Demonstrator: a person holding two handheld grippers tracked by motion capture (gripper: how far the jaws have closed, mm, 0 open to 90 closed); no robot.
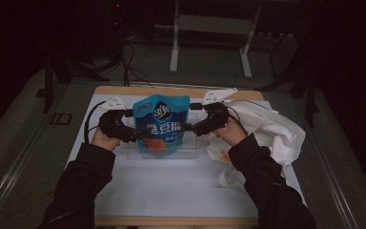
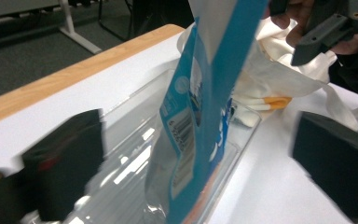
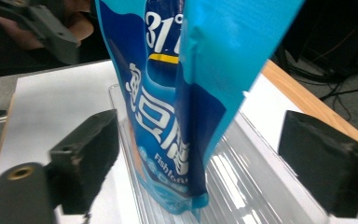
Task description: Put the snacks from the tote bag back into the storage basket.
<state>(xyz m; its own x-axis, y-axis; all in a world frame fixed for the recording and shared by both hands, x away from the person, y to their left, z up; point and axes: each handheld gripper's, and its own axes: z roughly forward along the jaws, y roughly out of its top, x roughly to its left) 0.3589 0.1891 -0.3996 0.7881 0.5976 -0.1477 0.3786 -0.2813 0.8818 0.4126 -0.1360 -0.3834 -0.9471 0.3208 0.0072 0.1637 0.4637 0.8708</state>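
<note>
Blue pouch (image 1: 162,123) stands upright in clear tray (image 1: 193,151), both tools, left (image 1: 134,134) and right (image 1: 190,127), spread, flanking its edges, apparently steadying it.

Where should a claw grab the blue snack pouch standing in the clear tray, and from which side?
Take the blue snack pouch by a flat side seam at mid-height, coming in level from the left or right. It stands upright and edge-on in the clear tray, so those thin edges are exposed. The left claw and right claw both flank it, jaws open.
</note>
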